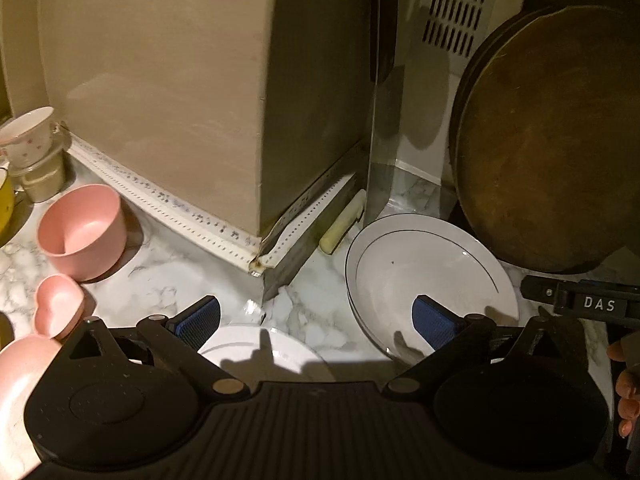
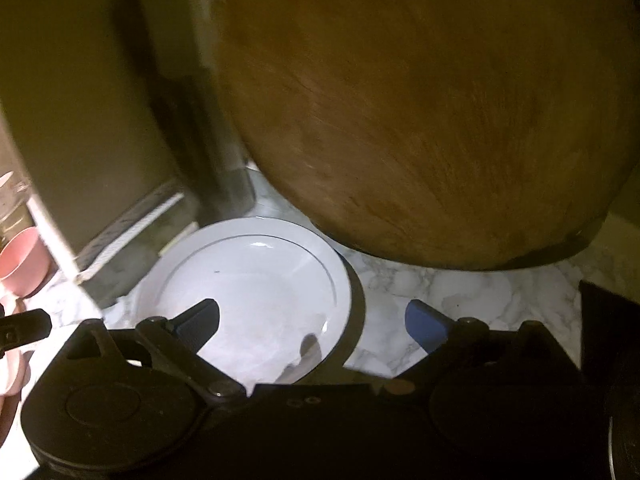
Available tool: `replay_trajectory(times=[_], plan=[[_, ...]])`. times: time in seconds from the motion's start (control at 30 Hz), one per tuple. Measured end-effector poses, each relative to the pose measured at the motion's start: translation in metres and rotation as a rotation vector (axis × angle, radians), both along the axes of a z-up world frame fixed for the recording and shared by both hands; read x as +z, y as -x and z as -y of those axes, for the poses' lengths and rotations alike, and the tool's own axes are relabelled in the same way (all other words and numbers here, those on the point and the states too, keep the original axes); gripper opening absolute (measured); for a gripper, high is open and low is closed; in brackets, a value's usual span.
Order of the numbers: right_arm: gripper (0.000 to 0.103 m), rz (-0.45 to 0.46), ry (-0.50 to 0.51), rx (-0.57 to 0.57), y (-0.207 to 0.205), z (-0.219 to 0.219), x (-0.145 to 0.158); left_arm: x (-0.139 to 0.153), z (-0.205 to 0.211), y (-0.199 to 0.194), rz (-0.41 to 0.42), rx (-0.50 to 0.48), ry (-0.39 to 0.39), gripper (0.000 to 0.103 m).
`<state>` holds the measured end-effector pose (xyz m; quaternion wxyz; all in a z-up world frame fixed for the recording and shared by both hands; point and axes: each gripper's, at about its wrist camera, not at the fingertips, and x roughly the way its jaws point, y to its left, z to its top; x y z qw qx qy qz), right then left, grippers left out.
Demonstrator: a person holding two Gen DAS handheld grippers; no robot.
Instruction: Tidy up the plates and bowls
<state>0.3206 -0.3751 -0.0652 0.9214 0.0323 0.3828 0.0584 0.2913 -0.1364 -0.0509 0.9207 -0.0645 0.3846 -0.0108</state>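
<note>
Now, with right gripper (image 2: 316, 320) jaws wide apart and empty, and left gripper (image 1: 316, 320) likewise spread, straddle the near rim of the white plate (image 2: 256, 276) at ten o'clock, clear of the leaning wooden board (image 2: 420, 100).

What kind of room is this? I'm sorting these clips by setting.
Most likely a home kitchen counter. A marble-patterned worktop holds white plates, a pink bowl and teacups, and a large round wooden chopping board leans against the wall.
</note>
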Motion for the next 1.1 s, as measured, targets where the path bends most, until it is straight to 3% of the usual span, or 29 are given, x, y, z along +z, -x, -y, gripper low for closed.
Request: replay_trajectory(times=[0.27, 0.47, 0.53, 0.7, 0.77, 0.93, 1.1], plan=[[0.08, -0.075, -0.025, 0.009, -0.041, 0.014, -0.02, -0.024, 0.007, -0.04, -0.095, 0.028, 0.053, 0.102], [0.067, -0.131, -0.061, 0.001, -0.067, 0.023, -0.033, -0.037, 0.01, -0.058, -0.14, 0.035, 0.126, 0.089], [0.06, -0.15, -0.073, 0.0, -0.074, 0.025, -0.036, -0.041, 0.011, -0.065, -0.155, 0.033, 0.149, 0.076], [0.048, -0.177, -0.079, 0.012, -0.082, 0.027, -0.042, -0.054, 0.011, -0.079, -0.214, 0.036, 0.22, 0.057], [0.04, -0.184, -0.087, 0.02, -0.084, 0.027, -0.044, -0.058, 0.01, -0.082, -0.234, 0.054, 0.234, 0.056], [0.028, -0.207, -0.129, 0.023, -0.096, 0.033, -0.046, -0.067, 0.004, -0.09, -0.262, 0.08, 0.279, 0.036], [0.018, -0.223, -0.153, 0.027, -0.101, 0.038, -0.047, -0.068, -0.001, -0.088, -0.261, 0.089, 0.298, 0.03]])
